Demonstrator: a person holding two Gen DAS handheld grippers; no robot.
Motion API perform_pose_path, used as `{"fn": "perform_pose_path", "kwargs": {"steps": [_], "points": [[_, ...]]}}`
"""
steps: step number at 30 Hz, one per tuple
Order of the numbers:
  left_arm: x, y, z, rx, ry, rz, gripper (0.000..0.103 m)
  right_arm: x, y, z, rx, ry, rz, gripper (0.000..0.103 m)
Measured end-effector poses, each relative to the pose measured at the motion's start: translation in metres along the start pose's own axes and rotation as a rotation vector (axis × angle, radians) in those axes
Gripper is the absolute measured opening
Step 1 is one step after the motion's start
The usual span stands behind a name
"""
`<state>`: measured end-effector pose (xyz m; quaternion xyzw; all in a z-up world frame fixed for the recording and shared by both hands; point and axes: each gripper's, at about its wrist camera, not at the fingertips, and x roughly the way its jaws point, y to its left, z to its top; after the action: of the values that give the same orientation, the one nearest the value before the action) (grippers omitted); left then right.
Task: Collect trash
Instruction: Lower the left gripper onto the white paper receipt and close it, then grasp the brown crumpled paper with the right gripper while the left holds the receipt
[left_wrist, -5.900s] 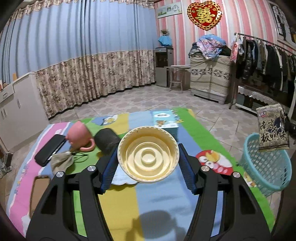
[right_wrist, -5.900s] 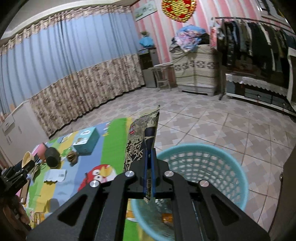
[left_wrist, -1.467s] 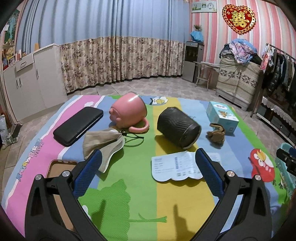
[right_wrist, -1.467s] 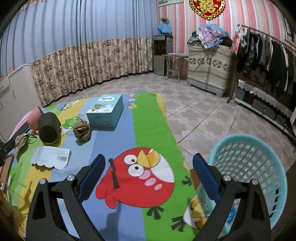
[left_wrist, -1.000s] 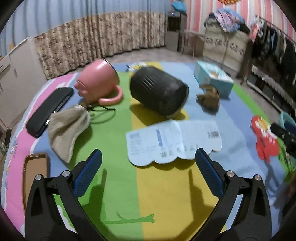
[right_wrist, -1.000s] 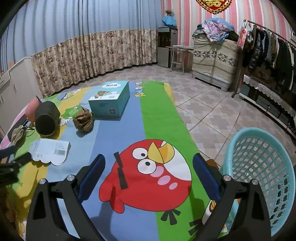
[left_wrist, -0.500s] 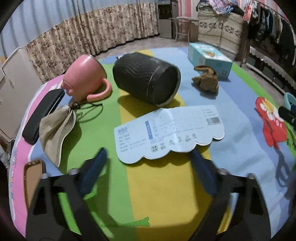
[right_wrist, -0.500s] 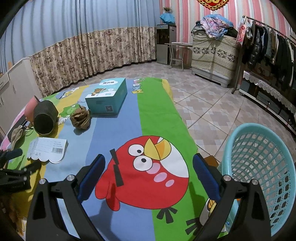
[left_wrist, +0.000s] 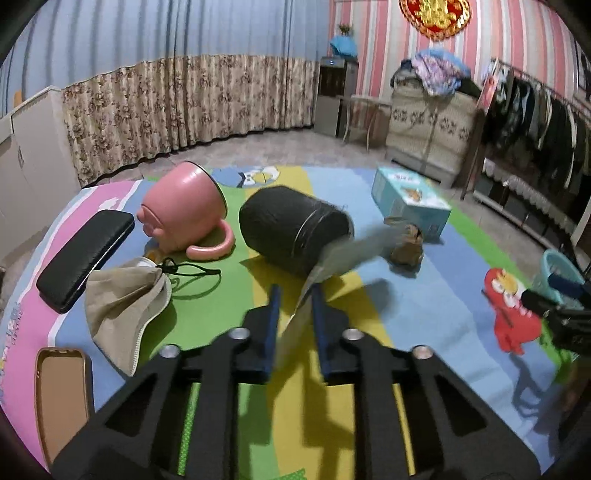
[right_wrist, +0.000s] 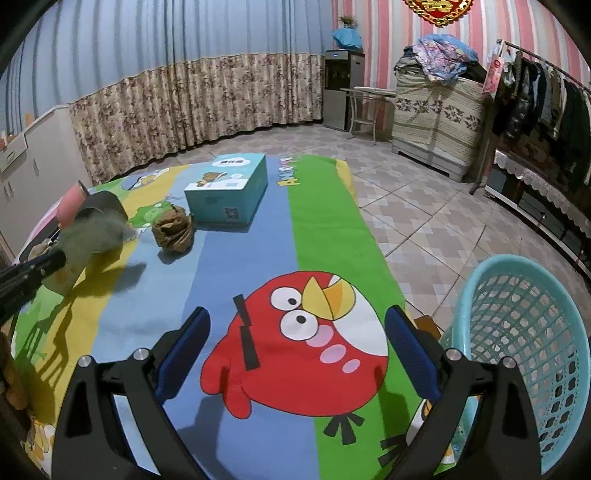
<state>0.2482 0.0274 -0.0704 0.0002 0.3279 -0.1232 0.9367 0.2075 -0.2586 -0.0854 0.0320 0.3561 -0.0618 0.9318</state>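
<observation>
Left gripper (left_wrist: 293, 295) closing on the paper slip (left_wrist: 332, 262), pinched and lifted off the play mat (left_wrist: 424, 314), blurred, in front of the black cylinder (left_wrist: 291, 229); 0.5 s ago lay flat on the mat before that cylinder, jaws wide. Right gripper (right_wrist: 295, 345) spread wide, empty, unmoved above the red bird print, just left of the teal basket (right_wrist: 517, 354). Crumpled brown wad (right_wrist: 173, 229) right of the cylinder, as before.

ahead of right claw (right_wrist: 295, 345): bare mat (right_wrist: 236, 266)
right of it: basket (right_wrist: 524, 354)
far ahead: box (right_wrist: 225, 194), brown wad (right_wrist: 173, 229)
</observation>
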Motion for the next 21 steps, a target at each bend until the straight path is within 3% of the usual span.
{"fn": "perform_pose_path", "kwargs": {"steps": [7,11,16,21], "points": [[-0.015,0.001,-0.002,0.007,-0.074,-0.016,0.000,-0.001,0.022,-0.001,-0.063,0.019,0.029,0.093],[-0.032,0.007,-0.002,0.000,-0.148,0.033,0.000,0.000,0.043,0.000,-0.120,0.026,0.050,0.093],[-0.048,0.031,0.002,-0.085,-0.223,0.133,0.000,0.012,0.064,0.009,-0.155,0.028,0.063,0.093],[-0.048,0.058,0.006,-0.191,-0.234,0.217,0.000,0.030,0.081,0.027,-0.150,0.041,0.081,0.093]]}}
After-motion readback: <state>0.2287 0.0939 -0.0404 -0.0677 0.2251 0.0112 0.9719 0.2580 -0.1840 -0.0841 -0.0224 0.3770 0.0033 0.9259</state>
